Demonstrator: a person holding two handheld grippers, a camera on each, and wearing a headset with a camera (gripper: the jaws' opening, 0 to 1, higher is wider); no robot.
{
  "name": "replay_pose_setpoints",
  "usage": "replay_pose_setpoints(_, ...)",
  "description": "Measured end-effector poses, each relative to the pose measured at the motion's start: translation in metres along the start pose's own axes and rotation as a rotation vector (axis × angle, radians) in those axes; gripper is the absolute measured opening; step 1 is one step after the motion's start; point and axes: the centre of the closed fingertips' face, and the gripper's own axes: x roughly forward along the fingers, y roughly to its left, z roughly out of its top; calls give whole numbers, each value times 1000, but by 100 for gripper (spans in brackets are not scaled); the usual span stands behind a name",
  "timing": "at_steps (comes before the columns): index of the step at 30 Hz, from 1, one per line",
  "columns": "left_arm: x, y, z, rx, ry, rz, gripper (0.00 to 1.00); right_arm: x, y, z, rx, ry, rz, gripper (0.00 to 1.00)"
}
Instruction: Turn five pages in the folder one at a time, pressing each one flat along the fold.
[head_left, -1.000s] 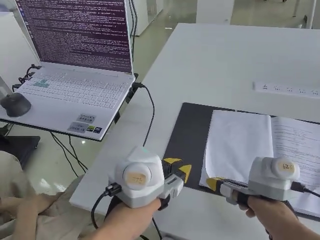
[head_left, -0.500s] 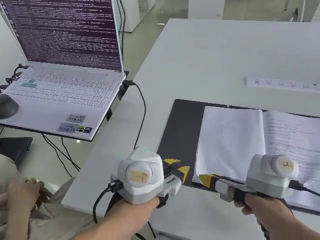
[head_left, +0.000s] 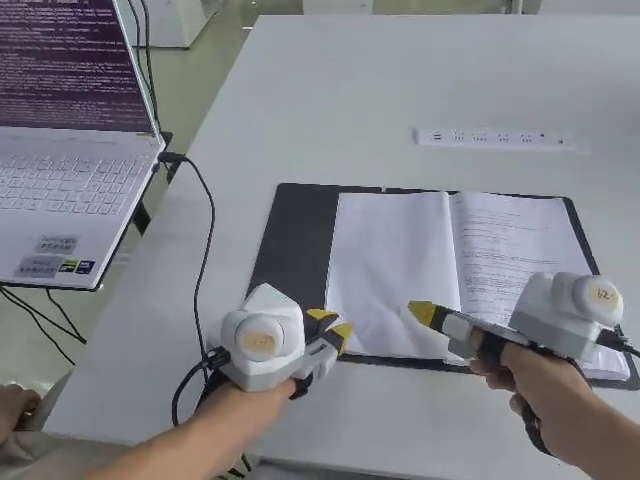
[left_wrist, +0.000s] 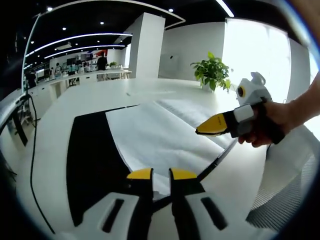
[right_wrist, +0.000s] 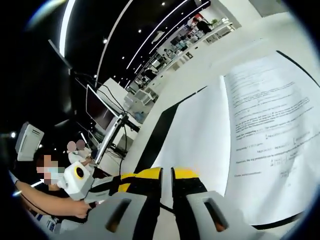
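Lying open near the front edge of the table (head_left: 350, 90), one folder (head_left: 298, 240) is showing two pages (head_left: 390, 265); the left claw (head_left: 330, 328) and right claw (head_left: 420, 312) are hovering at its near edge, both closed, gripping nothing.

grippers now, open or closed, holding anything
Yellow-tipped left gripper: closed, holding nothing.
Yellow-tipped right gripper: closed, holding nothing.

Head view looks down over the open folder (head_left: 295, 250) from the near edge of the table (head_left: 330, 90); both gripper views sit low at that edge, facing across the same folder.
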Motion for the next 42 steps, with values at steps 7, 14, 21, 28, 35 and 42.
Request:
replay_pose_setpoints(7, 13, 0, -20, 39, 45, 13, 12, -6, -23, 31, 72, -56, -16, 5)
replay_pose_setpoints(14, 13, 2, -24, 84, 26, 46, 10, -3, -30, 54, 107, -78, -1, 3)
replay_pose_setpoints(21, 12, 2, -23, 99, 22, 46, 10, 10, -34, 68, 189, -79, 17, 3)
replay_pose_setpoints(28, 13, 2, -23, 111, 27, 44, 10, 37, -63, 69, 331, -19, 7, 2)
replay_pose_setpoints(35, 14, 3, -25, 108, 26, 45, 10, 54, -81, 78, 458, -10, 29, 0)
replay_pose_setpoints(42, 14, 3, -26, 109, 30, 46, 10, 66, -94, 93, 513, -37, 30, 0)
